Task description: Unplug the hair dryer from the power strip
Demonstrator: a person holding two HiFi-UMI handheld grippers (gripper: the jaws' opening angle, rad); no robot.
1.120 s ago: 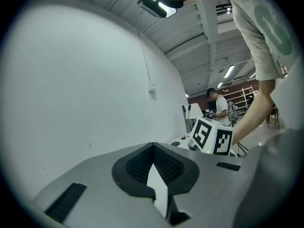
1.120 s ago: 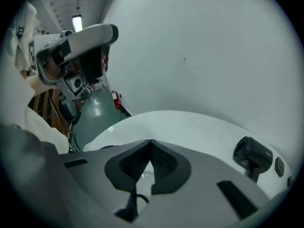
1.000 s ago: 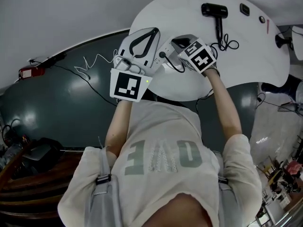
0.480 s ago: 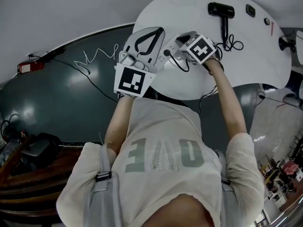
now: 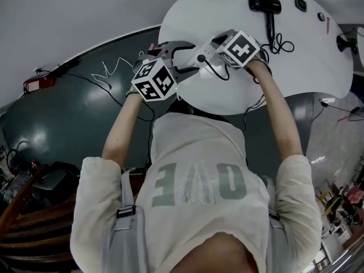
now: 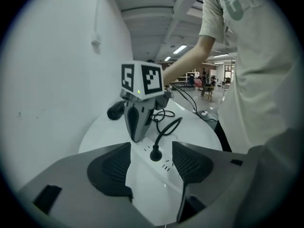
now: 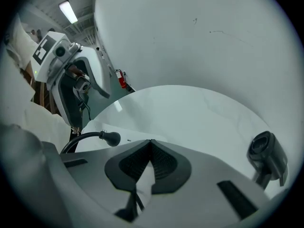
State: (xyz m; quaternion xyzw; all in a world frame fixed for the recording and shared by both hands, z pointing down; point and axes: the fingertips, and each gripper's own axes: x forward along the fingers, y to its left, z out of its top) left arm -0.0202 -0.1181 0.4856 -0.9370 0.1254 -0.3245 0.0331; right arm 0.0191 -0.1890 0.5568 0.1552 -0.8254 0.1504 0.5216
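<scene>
Both jaws of the left gripper (image 6: 152, 163), just opened wide, flank the black plug (image 6: 155, 154) seated in the power strip (image 6: 142, 179) without touching it. The right gripper (image 7: 151, 142), closed and empty, stands at the strip's far end. The hair dryer (image 5: 265, 4) lies well beyond on the table (image 5: 307, 56).

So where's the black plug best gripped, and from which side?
Grip the plug by its round body, above the power strip, not the cable curving off its top. It stands upright, so clamping its flanks looks best, coming along the strip from the person's side. The left gripper has just been opening its jaws; the plug shows between their tips, untouched.
</scene>
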